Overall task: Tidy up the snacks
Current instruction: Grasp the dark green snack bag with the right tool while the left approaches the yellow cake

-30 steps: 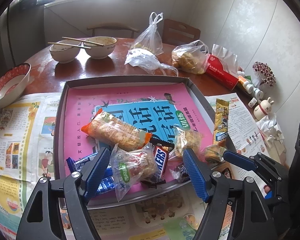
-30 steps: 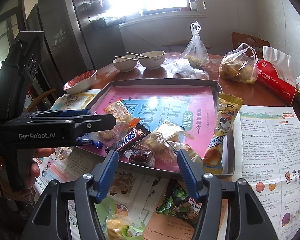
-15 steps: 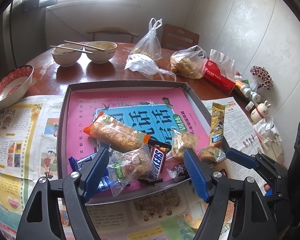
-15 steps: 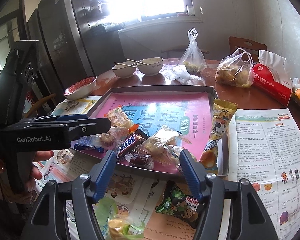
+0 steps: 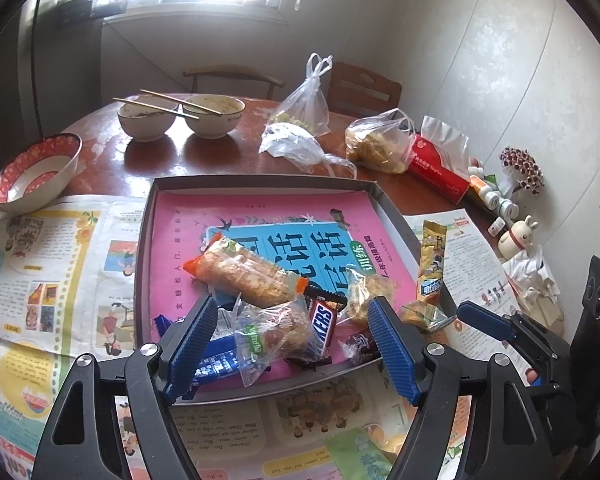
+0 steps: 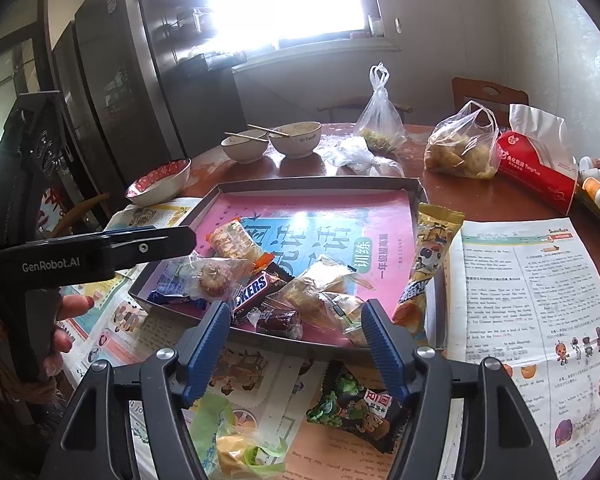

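1. Left wrist view: left gripper [image 5: 290, 334], jaws apart, empty, low centre over the tray [image 5: 260, 182]. Clear cookie packet [image 5: 272, 334] lies between the fingers; lower squarely before closing.
2. Right wrist view: right gripper [image 6: 294, 334], jaws apart, holding nothing. Green packet [image 6: 352, 408] lies loose on the newspaper at bottom centre, outside the tray; likely the next pick.

Two bowls [image 5: 180, 118] with chopsticks [image 5: 156, 104], red tissue pack [image 5: 440, 164], possibly fridge [image 6: 112, 92] behind.

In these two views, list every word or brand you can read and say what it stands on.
"GenRobot.AI": side of the left gripper.
"SNICKERS", part hidden: chocolate bar in the tray.
Big Chinese characters: pink book cover.
Red tissue pack and newspaper: print too small.
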{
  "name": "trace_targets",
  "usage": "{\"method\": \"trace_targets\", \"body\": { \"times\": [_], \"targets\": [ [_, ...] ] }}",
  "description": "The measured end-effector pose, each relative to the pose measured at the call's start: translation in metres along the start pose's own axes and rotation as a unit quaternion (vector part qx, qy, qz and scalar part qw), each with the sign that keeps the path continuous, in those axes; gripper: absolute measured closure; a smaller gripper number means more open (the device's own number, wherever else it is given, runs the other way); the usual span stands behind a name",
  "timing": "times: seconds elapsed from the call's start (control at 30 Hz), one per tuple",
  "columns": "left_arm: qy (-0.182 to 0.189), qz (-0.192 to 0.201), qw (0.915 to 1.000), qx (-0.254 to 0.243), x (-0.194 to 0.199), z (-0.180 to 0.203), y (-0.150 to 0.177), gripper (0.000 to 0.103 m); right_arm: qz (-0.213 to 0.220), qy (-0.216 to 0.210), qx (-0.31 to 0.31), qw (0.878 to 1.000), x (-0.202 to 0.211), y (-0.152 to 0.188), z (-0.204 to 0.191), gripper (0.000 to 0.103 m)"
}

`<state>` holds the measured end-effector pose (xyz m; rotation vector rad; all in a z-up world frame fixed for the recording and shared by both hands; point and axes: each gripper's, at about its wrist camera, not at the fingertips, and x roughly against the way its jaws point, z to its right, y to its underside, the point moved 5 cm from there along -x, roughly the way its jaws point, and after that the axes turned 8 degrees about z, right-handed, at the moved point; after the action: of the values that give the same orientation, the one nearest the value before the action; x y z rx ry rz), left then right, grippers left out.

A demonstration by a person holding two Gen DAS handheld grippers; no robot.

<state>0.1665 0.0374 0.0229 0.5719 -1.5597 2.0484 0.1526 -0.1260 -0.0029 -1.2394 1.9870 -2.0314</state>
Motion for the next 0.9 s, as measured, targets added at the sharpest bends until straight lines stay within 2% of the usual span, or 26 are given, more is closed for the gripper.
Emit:
{"method": "trace_targets", "body": {
  "times": [0.2,0.43,0.7,0.9],
  "targets": [
    [0.012,0.005,0.9999,-0.009,0.012,0.008,0.005,0.024,0.01,0.017,-0.006,1.0,0.01,-0.002,0.012,0.035],
    [0.046,-0.022,0.9968,-0.061,0.018,0.036,0.038,0.024,0.008,0.041,-0.014,0.999,0.02,0.008,0.029,0.034],
    [0.09,-0.07,0.9866,-0.116,0.011,0.066,0.09,0.024,-0.016,0.063,-0.025,0.998,0.022,0.034,0.046,0.033],
    [0.116,-0.08,0.9767,-0.162,0.011,0.086,0.113,0.024,-0.04,0.072,-0.029,0.996,0.016,0.054,0.054,0.033]
  ]
}}
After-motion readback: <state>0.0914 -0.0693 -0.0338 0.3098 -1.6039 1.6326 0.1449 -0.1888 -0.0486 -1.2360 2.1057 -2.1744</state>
